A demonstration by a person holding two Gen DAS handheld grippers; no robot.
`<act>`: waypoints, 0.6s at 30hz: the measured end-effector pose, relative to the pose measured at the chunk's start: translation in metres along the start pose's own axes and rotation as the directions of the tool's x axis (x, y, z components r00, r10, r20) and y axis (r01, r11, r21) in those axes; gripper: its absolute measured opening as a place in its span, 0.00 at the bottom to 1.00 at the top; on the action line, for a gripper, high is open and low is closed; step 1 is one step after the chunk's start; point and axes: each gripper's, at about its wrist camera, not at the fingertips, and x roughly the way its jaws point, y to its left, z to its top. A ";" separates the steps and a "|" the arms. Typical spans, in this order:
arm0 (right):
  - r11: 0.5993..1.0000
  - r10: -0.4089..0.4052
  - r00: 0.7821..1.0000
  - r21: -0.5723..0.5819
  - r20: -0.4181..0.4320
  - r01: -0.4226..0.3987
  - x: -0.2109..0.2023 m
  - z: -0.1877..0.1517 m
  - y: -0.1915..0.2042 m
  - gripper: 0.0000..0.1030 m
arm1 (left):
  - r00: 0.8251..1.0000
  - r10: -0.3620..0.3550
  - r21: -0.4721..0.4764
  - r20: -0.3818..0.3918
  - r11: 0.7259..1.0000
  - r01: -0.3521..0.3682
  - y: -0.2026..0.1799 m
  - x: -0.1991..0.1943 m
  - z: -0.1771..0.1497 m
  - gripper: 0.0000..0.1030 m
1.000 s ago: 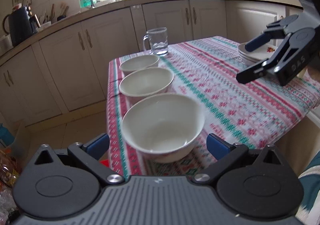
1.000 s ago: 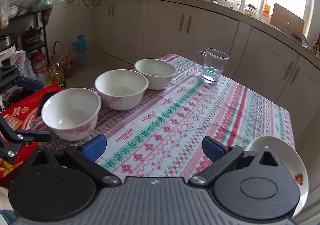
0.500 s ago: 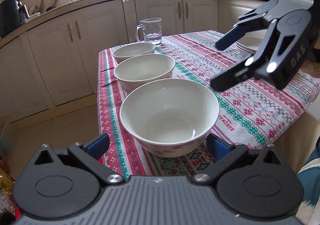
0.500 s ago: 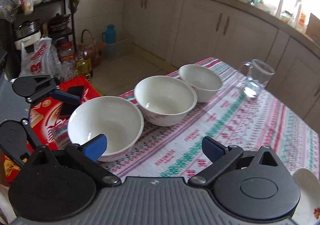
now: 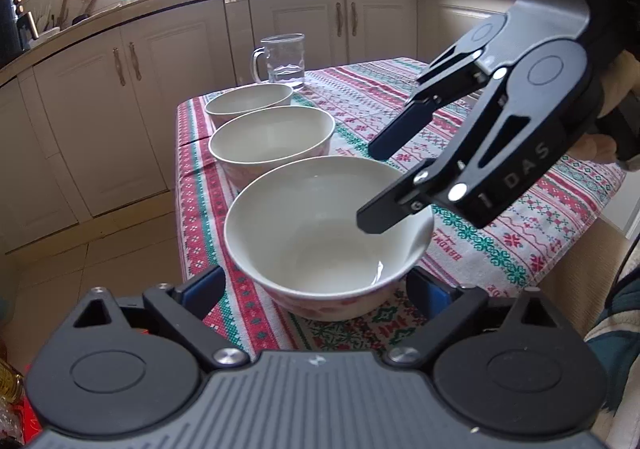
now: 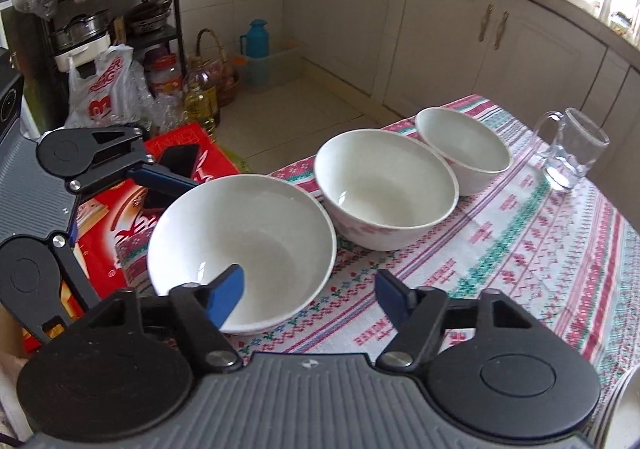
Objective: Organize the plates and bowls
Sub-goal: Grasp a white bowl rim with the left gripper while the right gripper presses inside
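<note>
Table [image 5: 520, 233]: draped in a red, green and white patterned cloth, stretching ahead of both grippers.
Nearest bowl [image 5: 328, 233]: the big white one at the table's edge, sitting right between the left gripper's fingers and under the right gripper's tips.
Middle bowl [image 5: 272, 137]: just beyond the nearest bowl, straight ahead of the left gripper, rims almost touching.
Far bowl [image 5: 250, 101]: smallest of the row, furthest ahead of the left gripper, tucked behind the middle bowl.
Glass mug [image 5: 282, 59]: past the far bowl, upright, a little water in the bottom.
Left gripper [image 5: 316, 285]: jaws spread wide and just closing in a touch, one blue pad on each side of the nearest bowl's base; pads sit beside the bowl wall, and I cannot tell whether they press on it.
Right gripper [image 6: 310, 291]: jaws have just been closing in fast; its left pad hangs inside the nearest bowl, the right pad outside over the cloth, so the near rim lies between them, with a clear gap, nothing clamped.
Plate [image 6: 628, 409]: only a white edge showing at the right gripper's far right.
</note>
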 end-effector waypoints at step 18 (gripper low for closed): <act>0.997 0.080 0.997 0.009 -0.003 -0.080 0.005 0.001 0.003 0.58 | 1.000 -0.021 0.021 -0.003 1.000 0.021 -0.003 0.001 0.004 0.85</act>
